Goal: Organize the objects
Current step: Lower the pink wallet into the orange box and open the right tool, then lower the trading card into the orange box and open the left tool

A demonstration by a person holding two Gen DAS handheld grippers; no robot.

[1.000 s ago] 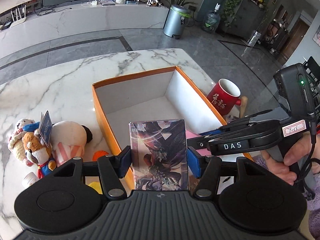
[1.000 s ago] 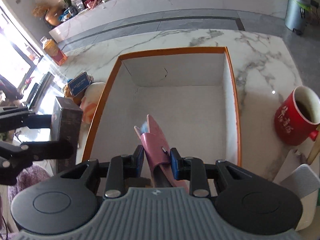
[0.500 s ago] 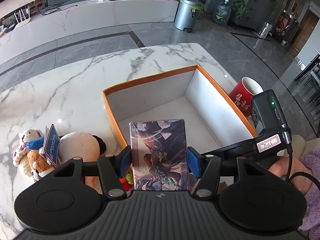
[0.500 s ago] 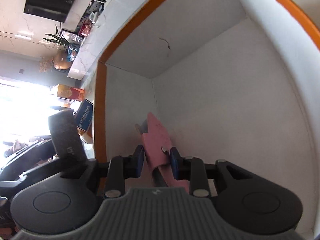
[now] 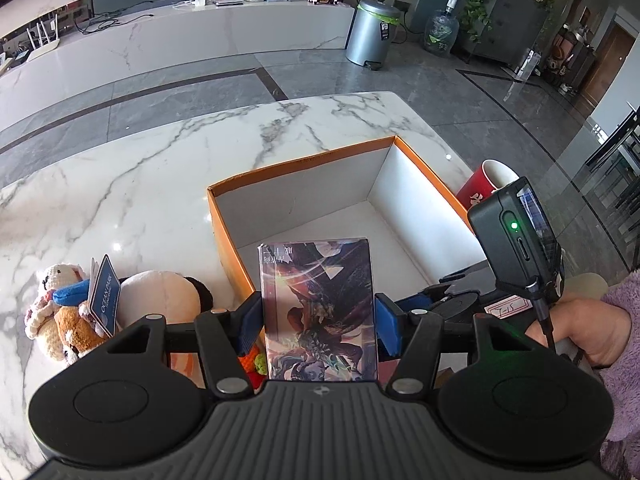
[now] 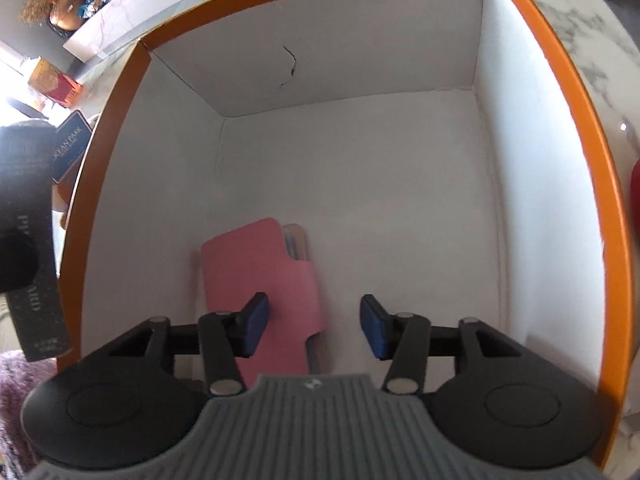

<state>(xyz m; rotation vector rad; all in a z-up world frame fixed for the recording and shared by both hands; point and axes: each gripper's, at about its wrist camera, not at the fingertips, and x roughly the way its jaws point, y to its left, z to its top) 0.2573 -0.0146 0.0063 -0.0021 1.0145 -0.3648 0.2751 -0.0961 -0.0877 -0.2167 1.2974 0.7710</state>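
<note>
My left gripper (image 5: 318,314) is shut on a card box with dark fantasy art (image 5: 318,308), held upright at the near left corner of the orange box (image 5: 300,162). My right gripper (image 6: 314,326) is open inside the orange box (image 6: 560,80), just above its white floor. A pink case (image 6: 260,280) lies flat on that floor, under and left of the open fingers, free of them. The right gripper's body (image 5: 516,236) shows in the left wrist view at the box's right side.
Plush toys (image 5: 60,312) with a blue tag (image 5: 105,294) and a round peach plush (image 5: 160,296) lie on the marble table (image 5: 160,152) left of the box. A red mug (image 5: 486,188) stands right of the box. The held card box (image 6: 28,240) shows at the left in the right wrist view.
My right gripper went down into the orange box, opened and let go of the pink case, which now lies flat. My left gripper kept its hold and drifted a little left.
</note>
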